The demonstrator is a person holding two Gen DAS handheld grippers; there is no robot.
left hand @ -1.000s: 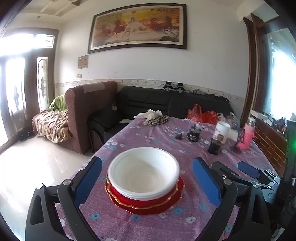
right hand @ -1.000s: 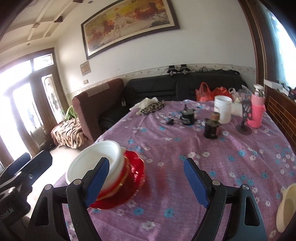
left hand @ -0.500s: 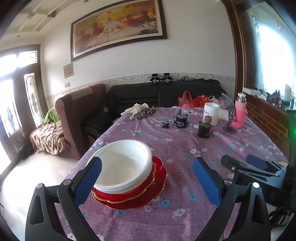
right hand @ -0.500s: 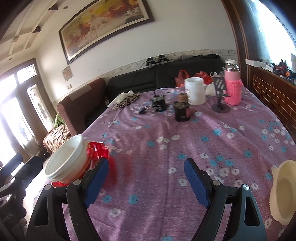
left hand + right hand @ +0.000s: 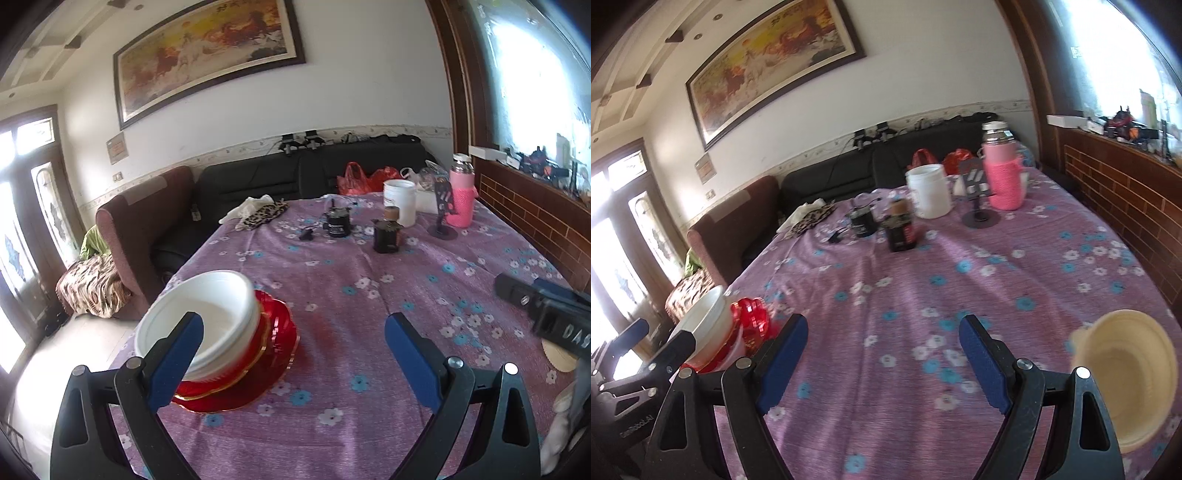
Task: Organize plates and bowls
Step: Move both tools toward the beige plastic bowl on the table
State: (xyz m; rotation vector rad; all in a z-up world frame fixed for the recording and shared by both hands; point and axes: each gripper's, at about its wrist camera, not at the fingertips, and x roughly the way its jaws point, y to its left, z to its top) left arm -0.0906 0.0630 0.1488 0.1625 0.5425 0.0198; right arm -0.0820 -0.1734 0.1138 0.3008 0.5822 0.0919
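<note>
A white bowl (image 5: 207, 317) sits stacked on red plates with gold rims (image 5: 273, 350) near the table's left edge; the stack also shows in the right wrist view (image 5: 713, 332). A cream bowl (image 5: 1126, 373) lies on the cloth at the right; only its rim (image 5: 559, 356) shows in the left wrist view. My left gripper (image 5: 293, 354) is open and empty, just right of the stack. My right gripper (image 5: 882, 363) is open and empty over bare cloth, left of the cream bowl; it also appears in the left wrist view (image 5: 546, 306).
The table has a purple flowered cloth (image 5: 923, 273). At its far end stand a white tub (image 5: 929, 190), a pink bottle (image 5: 1003, 173), a phone stand (image 5: 979, 206) and dark jars (image 5: 899, 229). A sofa and armchair (image 5: 147, 221) lie beyond. A brick ledge (image 5: 1126, 195) runs along the right.
Both grippers have swung to the right. The bowl-and-plate stack has slid to the left in both views, and the cream bowl has come further into the right wrist view.
</note>
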